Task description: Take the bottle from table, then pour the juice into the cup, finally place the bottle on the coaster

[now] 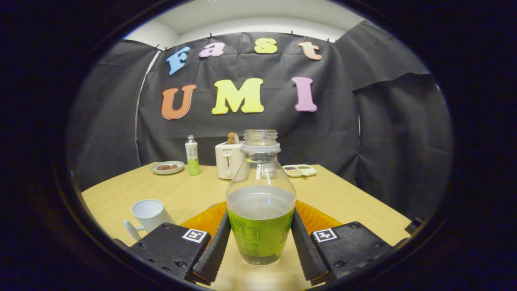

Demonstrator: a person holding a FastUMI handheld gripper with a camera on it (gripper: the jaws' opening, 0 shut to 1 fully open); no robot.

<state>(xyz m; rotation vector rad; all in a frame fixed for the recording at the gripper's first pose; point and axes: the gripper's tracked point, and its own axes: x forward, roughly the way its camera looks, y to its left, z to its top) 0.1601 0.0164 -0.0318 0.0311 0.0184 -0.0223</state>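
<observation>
In the gripper view the gripper (pixel 260 246) has its two ribbed fingers (pixel 213 250) pressed against either side of the bottle (pixel 260 202), pinching its green-labelled lower body. The bottle stands upright between them, uncapped, with its base apparently on or just above the table (pixel 343 198) — which of the two cannot be told. The orange coaster (pixel 317 220) lies just beyond the bottle, and the white cup (pixel 149 214) stands beside the left finger. Judging by this, either the take or the final placing is in hand; either way, keep the bottle vertical and the squeeze even, since the open neck would spill at any tilt. The bottle is about half full of cloudy juice, while the cup's inside looks white and empty — though its bottom is hidden.
</observation>
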